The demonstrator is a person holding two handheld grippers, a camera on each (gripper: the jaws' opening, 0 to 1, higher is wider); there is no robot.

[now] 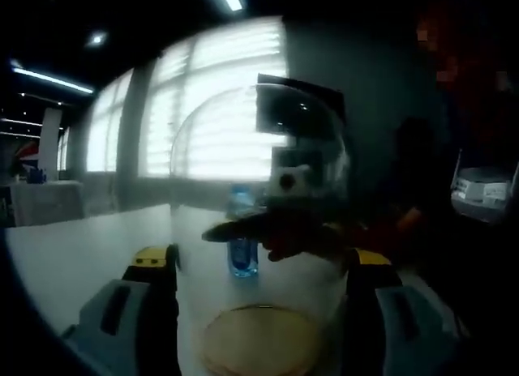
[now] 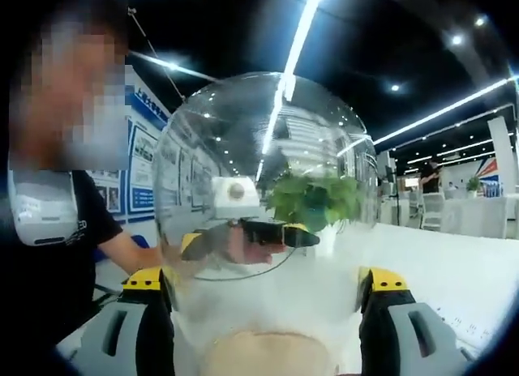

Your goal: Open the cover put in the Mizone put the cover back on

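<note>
meanwhile, scene: a white table (image 1: 73,254) in a dim hall, ceiling strip lights above and a bright blinded window (image 1: 219,100) on the far side in the left gripper view
cover: a clear glass dome (image 2: 268,173), upright, caught between the two grippers from opposite sides; its round wooden base (image 2: 268,358) sits low between the jaws in the right gripper view
left gripper: the left gripper (image 1: 259,287) has yellow-tipped grey jaws standing on either side of the dome's lower wall; the jaws look to be pressed on the glass, though the contact is hard to make out in the dark
right gripper: the right gripper (image 2: 268,295) has yellow-tipped jaws flanking the dome just above the base, closed against its sides; in the left gripper view it also shows through the glass from the far side
mizone: a small clear bottle (image 1: 242,234) with blue liquid and a pale label, standing upright on the table, seen through the dome in the left gripper view; whether it stands under the dome or beyond it, cannot tell
plant: a green leafy plant (image 2: 312,199), seen through the glass in the right gripper view, on the far right
person: a person in a black t-shirt (image 2: 57,254) at the left of the right gripper view, with a white badge (image 2: 40,207) on the chest
background: wall posters (image 2: 142,169) behind the person; more tables and chairs (image 2: 454,212) far right
</note>
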